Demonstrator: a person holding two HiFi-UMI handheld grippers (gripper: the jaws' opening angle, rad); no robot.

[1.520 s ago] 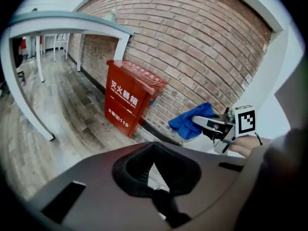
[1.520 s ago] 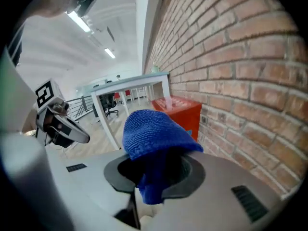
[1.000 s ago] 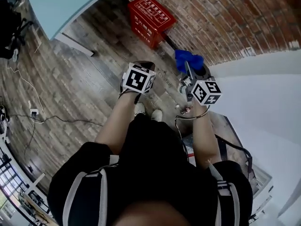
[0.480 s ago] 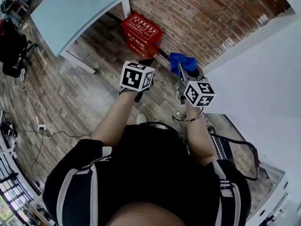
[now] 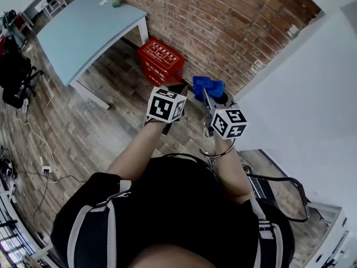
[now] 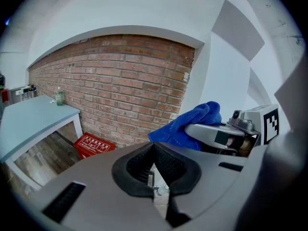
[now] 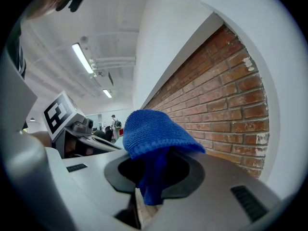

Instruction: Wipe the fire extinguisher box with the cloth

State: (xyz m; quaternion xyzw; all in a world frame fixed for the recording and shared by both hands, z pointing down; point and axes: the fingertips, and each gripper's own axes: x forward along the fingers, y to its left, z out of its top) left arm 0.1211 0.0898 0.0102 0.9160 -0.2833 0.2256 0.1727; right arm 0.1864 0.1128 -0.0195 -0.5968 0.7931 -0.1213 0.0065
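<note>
Fire extinguisher box (image 5: pixel 162 62): red, on the wooden floor (image 5: pixel 106 121) at the foot of the brick wall (image 5: pixel 223 27), just beside the near leg of the pale blue table (image 5: pixel 83 32). Well apart from both grippers; no contact yet.

Right gripper (image 7: pixel 153 177): jaws pinched on the blue cloth (image 7: pixel 154 134), which bunches over the tips with a short tail hanging between them. Left gripper (image 6: pixel 155 167): jaws pressed together, nothing between them.

Step in hand, as I read it: carrying the cloth to the box. To do it well, crouch low, lay the bunched cloth flat on the lid and wipe in overlapping passes from the wall edge forward. The left gripper could steady a corner if the box slides.

Hard to make out: the lid print is too small to read. Box absent from the right gripper view. Far side against the wall is hidden; cannot tell whether it touches the bricks. Cloth's full spread is unclear.
</note>
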